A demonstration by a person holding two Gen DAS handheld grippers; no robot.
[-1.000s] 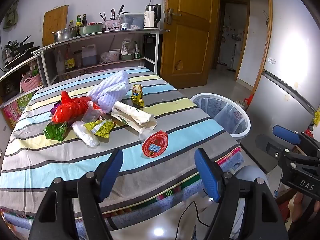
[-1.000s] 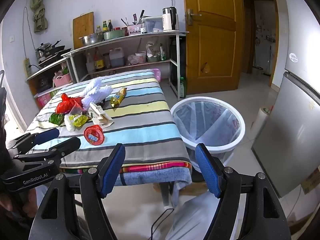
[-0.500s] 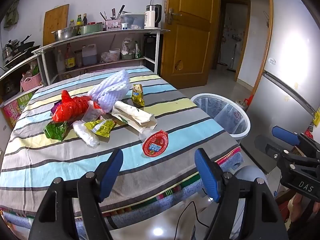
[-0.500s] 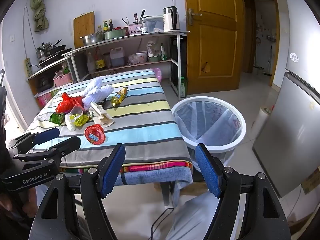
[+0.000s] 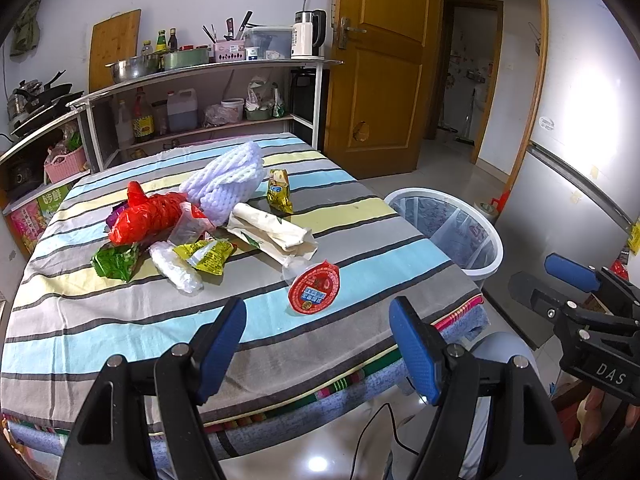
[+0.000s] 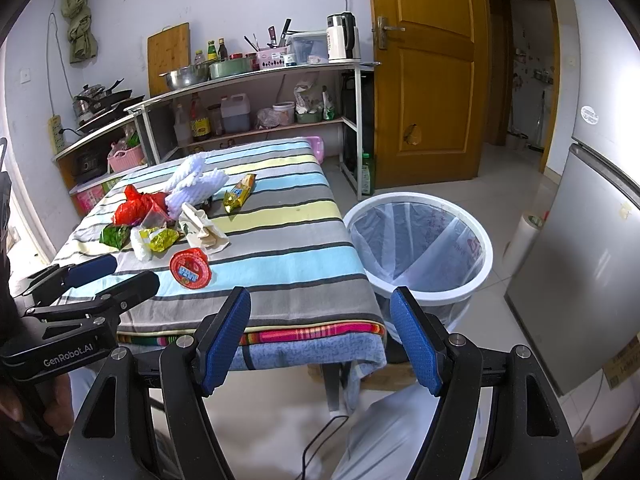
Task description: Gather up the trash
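Table (image 5: 360, 240) w/ striped cloth fills the middle. White bin (image 6: 420, 248) w/ clear liner stands on the floor just beside its right edge. Trash sits in a heap on the table's left-center: foam net (image 5: 224, 184), red bag (image 5: 148, 216), paper wrap (image 5: 272, 232), clear bag (image 5: 176, 268), yellow wrapper (image 5: 208, 254), green wrapper (image 5: 116, 260), gold packet (image 5: 279, 192) just behind. Red lid (image 5: 314, 289) lies apart, nearest the front edge. L gripper (image 5: 316, 344) hangs over the front edge, jaws wide apart, holding nothing. R gripper (image 6: 320, 336) off the table's front right corner, jaws also apart, nothing btwn them.
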